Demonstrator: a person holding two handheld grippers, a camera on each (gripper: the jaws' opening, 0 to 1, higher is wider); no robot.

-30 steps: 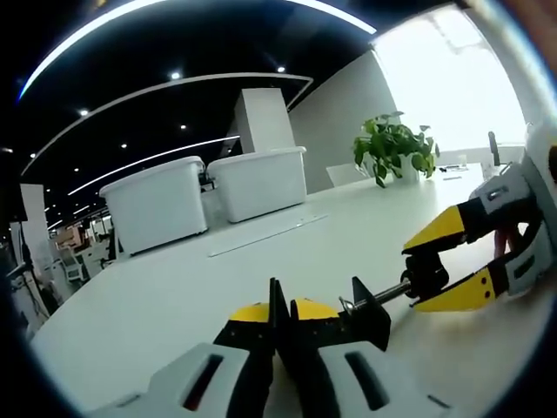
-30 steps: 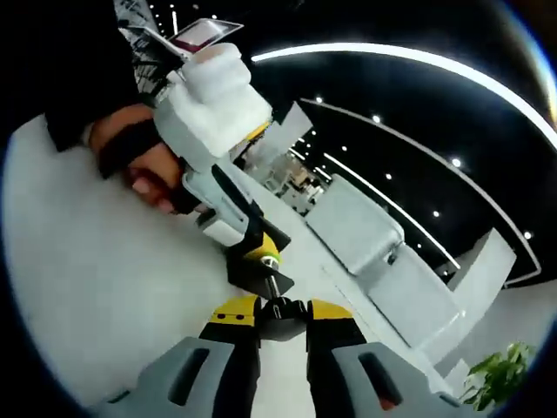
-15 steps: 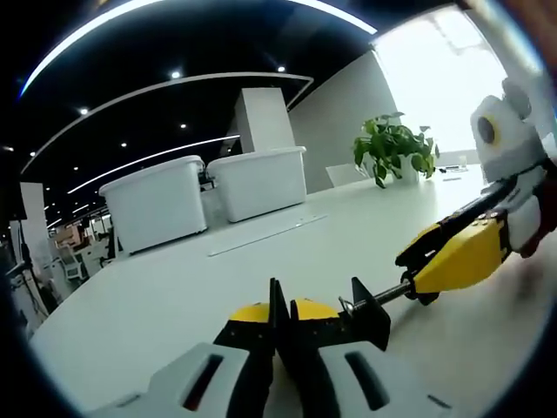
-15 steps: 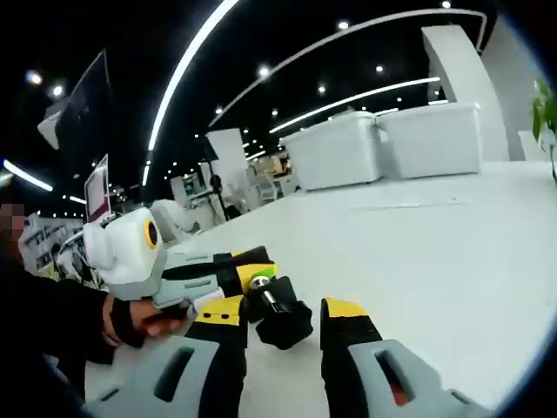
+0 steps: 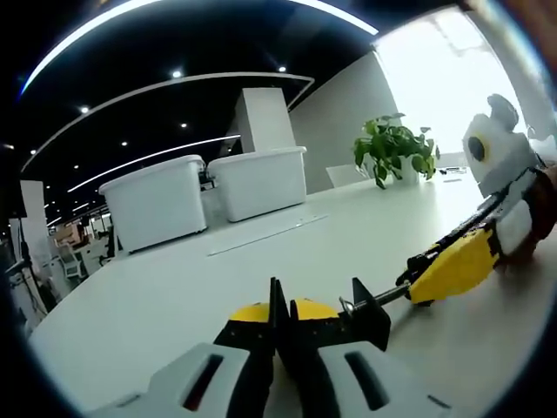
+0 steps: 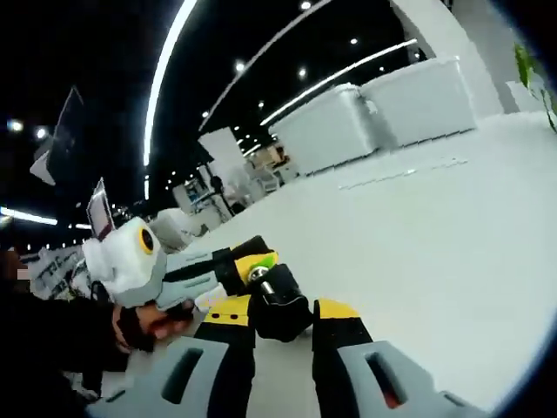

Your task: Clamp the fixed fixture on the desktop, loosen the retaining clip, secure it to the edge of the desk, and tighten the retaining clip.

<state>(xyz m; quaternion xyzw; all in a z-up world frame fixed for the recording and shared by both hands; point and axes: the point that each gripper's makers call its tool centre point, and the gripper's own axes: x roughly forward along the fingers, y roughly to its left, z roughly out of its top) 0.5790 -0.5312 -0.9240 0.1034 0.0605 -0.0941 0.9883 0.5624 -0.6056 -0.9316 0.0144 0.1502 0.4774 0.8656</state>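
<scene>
White desk [image 5: 174, 296] runs back toward two storage bins [image 5: 204, 196] and a potted plant [image 5: 393, 150], and on it the small black clamp [image 5: 364, 312] sits pinched in the pressed-together left tongs [image 5: 280, 318]. The right tongs [image 6: 283, 315] are spread around the clamp's knob end [image 6: 278, 306], not visibly biting. Turning from so loose a hold could slip off the screw [image 5: 390, 294], or twist the clamp out of the left grip.

Left gripper view: desk [image 5: 174, 296] across lower half; left gripper [image 5: 280, 324] bottom centre, fixture [image 5: 365, 309] just right of it (touching); right gripper [image 5: 448, 266] at right edge; two bins [image 5: 204, 196] centre left; plant [image 5: 392, 148] upper right, behind
</scene>
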